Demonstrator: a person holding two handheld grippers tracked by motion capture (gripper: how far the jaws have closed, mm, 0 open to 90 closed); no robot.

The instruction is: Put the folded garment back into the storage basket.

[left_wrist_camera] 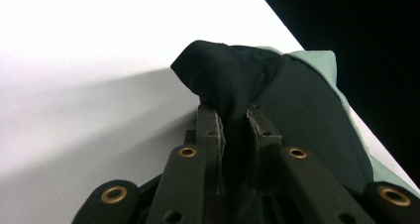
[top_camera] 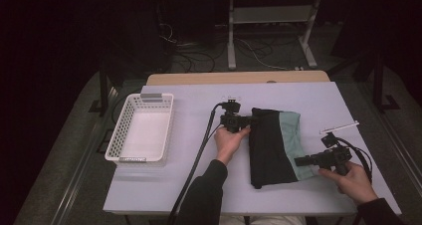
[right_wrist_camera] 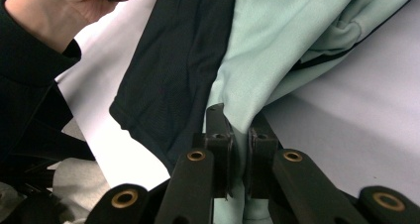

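Garment (top_camera: 274,146), black and mint green, lies folded near the middle of the surface (top_camera: 199,185), a bit toward the right edge; white basket (top_camera: 142,129) sits well apart by the left edge.

High view: my left tongs (top_camera: 247,121) are at the garment's far left corner, my right tongs (top_camera: 299,161) at its near right side, on the mint part. Both hands low, close to the cloth. A thin white stick (top_camera: 339,127) lies by the right edge, clear of the work.

Left gripper view: left tongs (left_wrist_camera: 236,116) clamped on a bunched black corner of the garment (left_wrist_camera: 317,115). Cloth rises in a peak out of the jaws, so the corner looks lifted off the surface (left_wrist_camera: 89,85). Pinch looks deep enough, cloth well down between the jaws.

Right gripper view: right tongs (right_wrist_camera: 239,119) clamped on the mint layer of the garment (right_wrist_camera: 277,40); the black layer runs beside the jaws on the left, and I can't tell whether it's caught too. The other hand (right_wrist_camera: 64,11) shows at top left.

Step as I read it: both pinches set, next is lifting or folding the cloth. To do it well:
- raise both ends together and keep light tension between them, so the folded layers don't slide apart
- check that the right pinch has all the layers I want, not just the mint one
- keep the cloth off the stick and the near edge
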